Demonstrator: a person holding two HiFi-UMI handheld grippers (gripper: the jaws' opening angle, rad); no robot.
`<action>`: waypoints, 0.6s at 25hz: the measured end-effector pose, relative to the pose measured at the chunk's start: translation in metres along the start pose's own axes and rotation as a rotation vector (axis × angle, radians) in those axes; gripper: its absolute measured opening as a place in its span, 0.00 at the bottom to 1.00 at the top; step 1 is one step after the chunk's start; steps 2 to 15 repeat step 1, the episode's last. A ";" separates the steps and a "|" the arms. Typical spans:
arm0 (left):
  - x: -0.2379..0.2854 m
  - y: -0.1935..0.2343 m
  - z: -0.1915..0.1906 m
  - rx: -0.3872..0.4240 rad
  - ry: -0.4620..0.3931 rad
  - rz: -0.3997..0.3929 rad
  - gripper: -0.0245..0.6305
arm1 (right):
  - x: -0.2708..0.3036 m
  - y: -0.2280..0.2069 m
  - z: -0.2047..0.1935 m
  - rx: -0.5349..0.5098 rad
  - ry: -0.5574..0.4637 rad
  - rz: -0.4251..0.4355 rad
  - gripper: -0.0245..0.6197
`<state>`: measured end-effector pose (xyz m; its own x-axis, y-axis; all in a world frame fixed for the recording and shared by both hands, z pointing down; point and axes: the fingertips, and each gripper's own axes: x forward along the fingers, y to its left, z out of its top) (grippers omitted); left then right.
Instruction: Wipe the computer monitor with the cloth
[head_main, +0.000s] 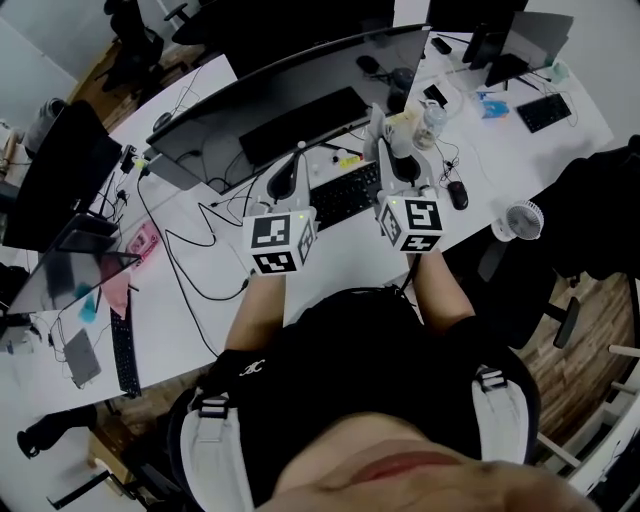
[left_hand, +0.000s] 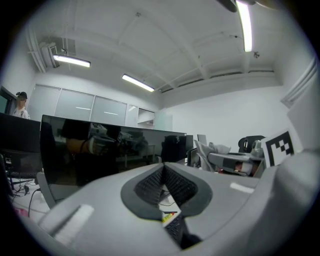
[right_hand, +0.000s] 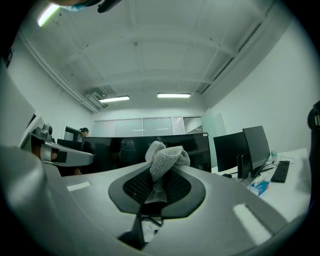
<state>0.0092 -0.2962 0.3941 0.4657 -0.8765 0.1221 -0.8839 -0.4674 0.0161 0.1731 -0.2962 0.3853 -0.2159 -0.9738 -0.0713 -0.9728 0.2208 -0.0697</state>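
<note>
Pre-wipe approach: right gripper (right_hand: 159, 175) is clamping its fingers on a crumpled grey knit cloth (right_hand: 166, 156), left gripper (left_hand: 164, 175) is holding fingers together (empty), both facing the wide curved black monitor (head_main: 290, 100), cloth likely needing pressing onto it next.

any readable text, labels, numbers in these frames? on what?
None readable.
Left gripper and right gripper: square marker patterns only, no letters.
Keyboard keys: too small.
Yellow label by the keyboard: blurred.
White sleeve logo: a mark, no legible letters.
</note>
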 end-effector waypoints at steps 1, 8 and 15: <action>0.000 0.001 0.000 0.002 0.000 -0.005 0.12 | 0.001 0.003 0.000 -0.004 -0.001 0.002 0.10; 0.000 0.001 0.000 0.002 0.000 -0.005 0.12 | 0.001 0.003 0.000 -0.004 -0.001 0.002 0.10; 0.000 0.001 0.000 0.002 0.000 -0.005 0.12 | 0.001 0.003 0.000 -0.004 -0.001 0.002 0.10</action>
